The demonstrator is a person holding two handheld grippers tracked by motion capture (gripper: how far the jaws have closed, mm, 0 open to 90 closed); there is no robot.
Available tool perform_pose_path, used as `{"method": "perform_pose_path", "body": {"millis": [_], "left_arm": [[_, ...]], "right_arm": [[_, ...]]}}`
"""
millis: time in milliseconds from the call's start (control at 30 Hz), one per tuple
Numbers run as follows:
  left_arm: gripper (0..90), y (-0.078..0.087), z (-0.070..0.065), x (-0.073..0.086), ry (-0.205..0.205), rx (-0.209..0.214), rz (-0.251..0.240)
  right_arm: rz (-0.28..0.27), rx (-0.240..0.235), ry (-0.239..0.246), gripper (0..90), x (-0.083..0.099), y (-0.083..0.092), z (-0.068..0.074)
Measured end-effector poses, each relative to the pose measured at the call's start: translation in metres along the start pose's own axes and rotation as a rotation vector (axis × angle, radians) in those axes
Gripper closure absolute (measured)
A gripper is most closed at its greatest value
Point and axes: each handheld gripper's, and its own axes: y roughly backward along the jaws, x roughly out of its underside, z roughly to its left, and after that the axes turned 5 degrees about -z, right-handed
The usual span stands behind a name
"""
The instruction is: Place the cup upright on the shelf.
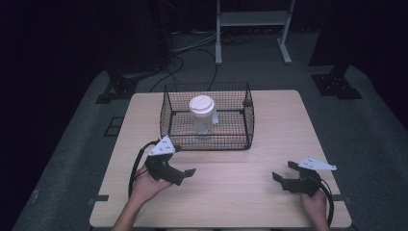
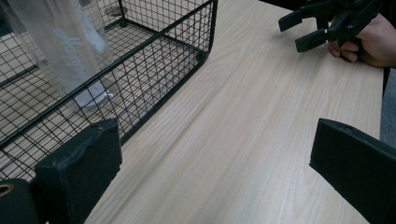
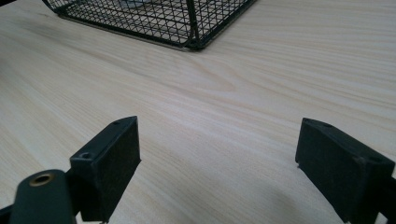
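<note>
Bottle, clear plastic with a white lid, stands upright inside the wire basket, ahead of the left gripper. Probably light, smooth, slippery: grasp mid-body. Both the left and right gripper jaws are spread wide, holding nothing.

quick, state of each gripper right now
left gripper: open, holding nothing, just in front of the wire basket.
right gripper: open, holding nothing, over bare table.
</note>
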Motion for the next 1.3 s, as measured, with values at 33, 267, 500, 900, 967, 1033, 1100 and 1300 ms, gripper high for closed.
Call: {"method": "perform_pose_path", "body": {"millis": [33,267,500,900,967,1033,1100,1300], "left_arm": [[1.3,0.001,0.0,0.001,0.002,0.006,-0.002],[1.2,0.005,-0.001,0.009,0.002,-0.002,-0.001],[1.2,0.007,0.002,0.026,0.031,-0.008,-0.008],[1.2,0.018,0.005,0.047,0.056,-0.037,-0.023],[1.2,0.02,0.005,0.051,0.054,-0.052,-0.025],[1.3,0.022,0.005,0.055,0.061,-0.058,-0.026],[1.2,0.024,0.006,0.06,0.065,-0.066,-0.022],[1.2,0.029,0.005,0.07,0.077,-0.087,-0.028]], "right_arm": [[0.0,0.001,0.0,12.9,0.0,0.0,0.0],[-0.001,0.0,-0.006,12.9,0.0,0.0,0.0],[-0.004,0.003,-0.011,12.9,0.0,0.0,-0.001],[-0.005,0.006,-0.01,12.9,0.0,0.001,-0.001],[-0.005,0.006,-0.01,12.9,0.0,0.001,-0.001],[-0.006,0.007,-0.011,12.9,0.0,0.001,-0.001],[-0.006,0.007,-0.011,12.9,0.0,0.001,-0.001],[-0.006,0.006,-0.01,12.9,0.0,0.001,-0.001]]}}
